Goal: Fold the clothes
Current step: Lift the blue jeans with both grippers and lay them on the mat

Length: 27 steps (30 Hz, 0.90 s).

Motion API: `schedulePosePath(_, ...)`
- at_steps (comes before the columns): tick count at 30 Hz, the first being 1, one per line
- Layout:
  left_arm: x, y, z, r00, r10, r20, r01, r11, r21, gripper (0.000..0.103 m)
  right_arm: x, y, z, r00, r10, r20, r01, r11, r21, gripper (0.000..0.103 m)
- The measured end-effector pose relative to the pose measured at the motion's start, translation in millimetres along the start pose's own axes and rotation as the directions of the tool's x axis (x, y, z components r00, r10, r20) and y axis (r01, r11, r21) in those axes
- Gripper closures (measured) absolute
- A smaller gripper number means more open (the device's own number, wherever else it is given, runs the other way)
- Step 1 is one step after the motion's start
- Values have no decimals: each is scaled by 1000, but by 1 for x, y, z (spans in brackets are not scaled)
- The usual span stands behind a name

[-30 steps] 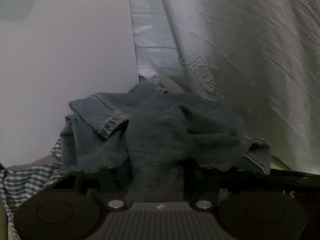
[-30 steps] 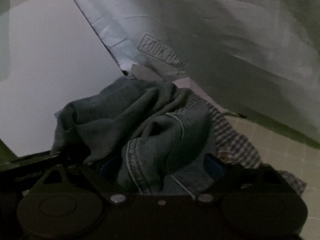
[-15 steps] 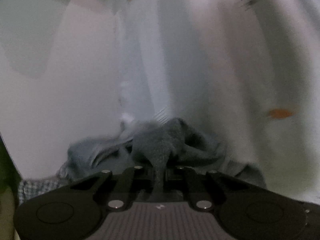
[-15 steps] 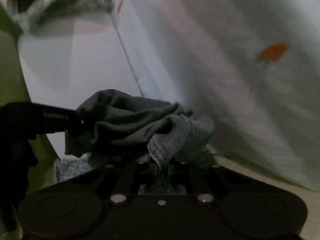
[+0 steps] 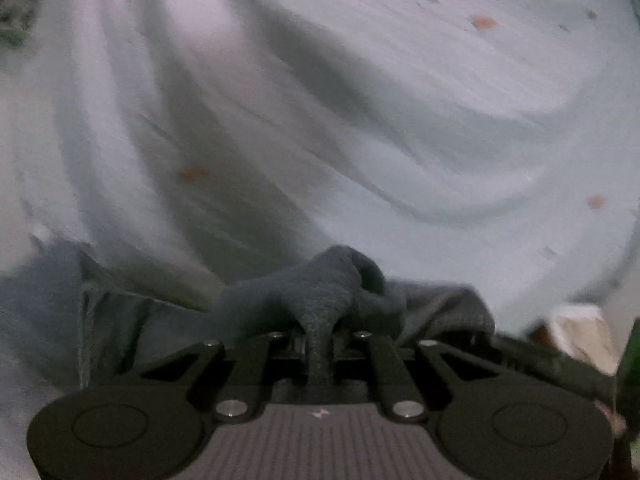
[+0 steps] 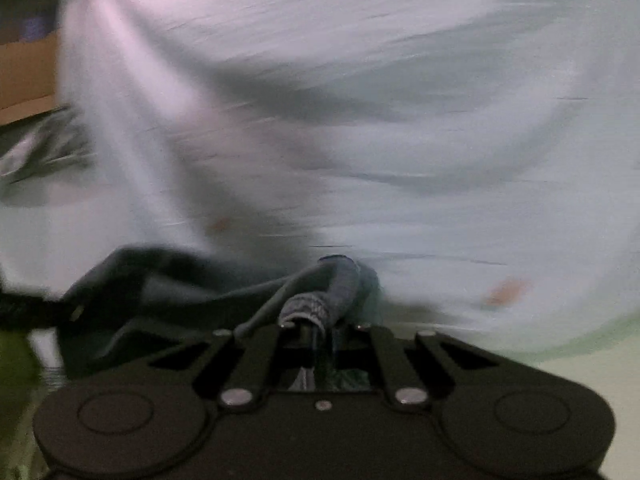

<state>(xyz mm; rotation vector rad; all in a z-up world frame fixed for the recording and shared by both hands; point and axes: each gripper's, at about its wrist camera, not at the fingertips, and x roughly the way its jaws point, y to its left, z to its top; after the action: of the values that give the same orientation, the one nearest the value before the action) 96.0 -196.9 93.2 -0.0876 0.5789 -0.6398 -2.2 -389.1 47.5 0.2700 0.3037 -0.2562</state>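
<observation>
Both views are blurred, and a pale sheet [image 5: 400, 120] with small orange spots fills almost all of them, so I cannot see any table or floor clearly. The jeans [image 5: 328, 292] are bunched up just in front of my cameras, and their full shape is hidden; I cannot tell which part of them I hold. At the left edge of the right view a brown cardboard piece [image 6: 28, 76] is cut off.

My left gripper [image 5: 320, 344] is closed tight on a thin fold of the jeans, with the jaws almost together. My right gripper [image 6: 320, 336] is also closed, pinching a hemmed edge of the same jeans [image 6: 312, 304]. The cloth hangs between my two grippers, towards the left in the right view.
</observation>
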Motion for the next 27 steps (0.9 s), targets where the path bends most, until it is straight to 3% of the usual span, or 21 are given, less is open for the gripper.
schedulePosePath(2,12,-26,-24,996,-41,-81,39,999,-22,73,-15,-45,-10,991,-121,-54,121,993,4,93)
schedulePosePath(3,17,-34,-35,992,-47,-114,45,999,-26,70,-20,-65,-17,979,-184,-92,184,983,-10,79)
schedulePosePath(4,21,-42,-46,989,-39,-141,36,999,-21,62,-23,-80,-25,960,-242,-140,239,970,-39,65)
schedulePosePath(6,26,-50,-66,984,24,-178,-25,1000,-3,49,-28,-106,-43,913,-344,-220,332,939,-91,59)
schedulePosePath(9,28,-40,-85,965,133,-227,-138,990,-7,38,-41,-130,-53,910,-336,-243,347,938,2,40)
schedulePosePath(13,27,-25,-102,927,246,-282,-267,963,-37,35,-48,-153,-60,916,-298,-269,334,937,100,27)
schedulePosePath(17,36,2,-114,879,338,-337,-375,926,-50,30,-32,-158,-59,915,-265,-305,319,937,141,19)
schedulePosePath(21,51,22,-119,841,385,-381,-433,900,-45,23,-11,-168,-66,889,-300,-345,373,913,167,19)
schedulePosePath(27,96,53,-127,790,405,-460,-474,880,-38,21,27,-188,-77,822,-409,-396,487,866,118,18)
